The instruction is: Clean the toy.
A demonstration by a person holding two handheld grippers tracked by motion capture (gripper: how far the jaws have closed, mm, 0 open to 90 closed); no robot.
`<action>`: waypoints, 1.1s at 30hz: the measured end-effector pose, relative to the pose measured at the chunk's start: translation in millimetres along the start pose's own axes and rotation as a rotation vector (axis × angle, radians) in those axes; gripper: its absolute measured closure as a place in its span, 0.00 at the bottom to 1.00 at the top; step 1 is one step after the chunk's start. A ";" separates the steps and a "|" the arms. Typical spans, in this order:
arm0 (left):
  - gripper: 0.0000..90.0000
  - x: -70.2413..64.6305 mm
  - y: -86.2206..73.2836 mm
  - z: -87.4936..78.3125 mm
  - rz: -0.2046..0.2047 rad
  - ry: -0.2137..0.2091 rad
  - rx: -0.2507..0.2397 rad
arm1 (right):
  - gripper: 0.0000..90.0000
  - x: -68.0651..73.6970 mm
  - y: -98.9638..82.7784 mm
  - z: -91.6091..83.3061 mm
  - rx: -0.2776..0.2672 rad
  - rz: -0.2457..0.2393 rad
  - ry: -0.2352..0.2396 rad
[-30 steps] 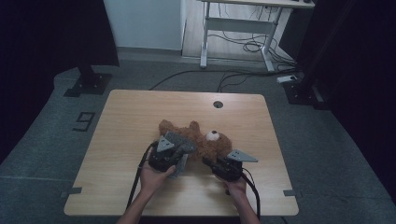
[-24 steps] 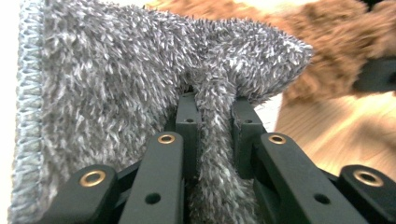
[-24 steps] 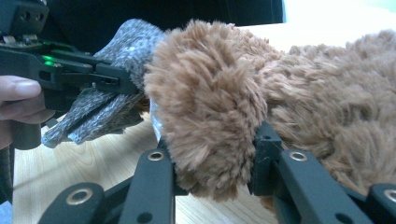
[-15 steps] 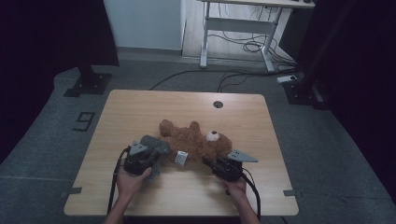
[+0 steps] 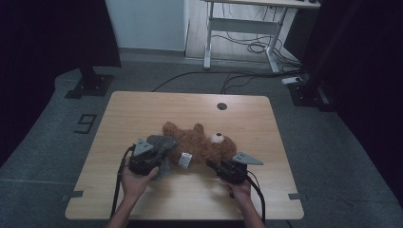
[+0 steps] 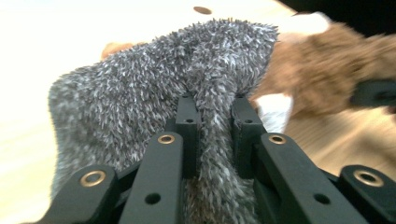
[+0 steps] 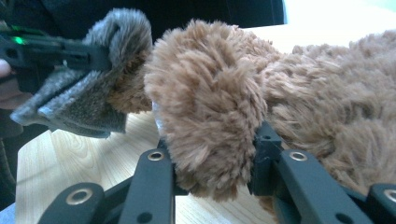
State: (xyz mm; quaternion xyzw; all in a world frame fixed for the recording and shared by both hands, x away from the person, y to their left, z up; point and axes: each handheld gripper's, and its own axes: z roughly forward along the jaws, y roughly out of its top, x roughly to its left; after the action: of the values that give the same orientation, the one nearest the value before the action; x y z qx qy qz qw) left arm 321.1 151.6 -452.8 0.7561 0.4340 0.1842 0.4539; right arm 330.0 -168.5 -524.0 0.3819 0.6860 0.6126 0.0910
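Observation:
A brown teddy bear [image 5: 199, 142] lies on its back on the wooden table [image 5: 142, 109], head toward the right. A grey fuzzy garment [image 5: 159, 145] sits over the bear's left end, partly pulled off. My left gripper [image 5: 154, 154] is shut on a fold of this grey garment [image 6: 212, 126], which bunches between the jaws. My right gripper [image 5: 211, 165] is shut on a brown furry limb of the bear [image 7: 210, 135]. In the right gripper view the grey garment [image 7: 88, 102] hangs at the left, held by the other gripper. A white tag [image 5: 185, 160] shows at the bear's side.
A round cable hole [image 5: 222, 106] is in the table's far edge. Beyond the table stand a white desk frame [image 5: 242, 33] with cables on the floor and a dark stand base [image 5: 90, 85] at left. Bare tabletop lies to the far left and right.
My left gripper has pulled the grey garment leftward and slightly up, away from the bear's body. The right gripper has stayed put on the bear.

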 end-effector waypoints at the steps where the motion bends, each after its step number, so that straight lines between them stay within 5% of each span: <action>1: 0.85 -5.7 4.1 3.7 0.013 -0.010 0.000 | 0.75 -0.5 0.3 0.1 -0.001 0.005 0.001; 9: 0.85 -71.5 31.9 52.1 0.103 -0.127 0.018 | 0.75 -0.1 0.5 0.5 -0.003 0.003 0.003; 13: 0.85 -90.6 33.5 77.3 0.138 -0.116 0.051 | 0.75 0.3 0.5 0.0 0.001 0.006 0.000; 18: 0.85 -78.9 28.3 83.0 0.125 -0.077 0.079 | 0.76 -4.1 -0.9 -2.6 0.004 0.015 0.004; 21: 0.85 -59.9 19.6 77.7 0.066 -0.093 0.073 | 0.76 -3.8 -0.7 -3.7 0.012 -0.003 0.010; 26: 0.85 -39.5 12.6 54.3 0.048 -0.063 0.039 | 0.76 -3.7 -2.1 -4.4 0.021 -0.011 0.009; 29: 0.85 -15.6 7.8 36.0 0.022 0.005 0.024 | 0.76 -4.7 -3.2 -5.3 0.022 -0.007 0.010; 33: 0.85 10.3 -4.5 25.6 -0.031 0.038 0.031 | 0.76 -4.8 -3.8 -5.3 0.025 -0.010 0.014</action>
State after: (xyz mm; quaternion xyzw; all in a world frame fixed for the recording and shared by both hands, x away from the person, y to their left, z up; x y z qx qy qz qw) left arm 341.9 147.6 -471.1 0.7526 0.4572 0.1847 0.4364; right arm 328.6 -175.5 -527.9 0.3751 0.6962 0.6062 0.0845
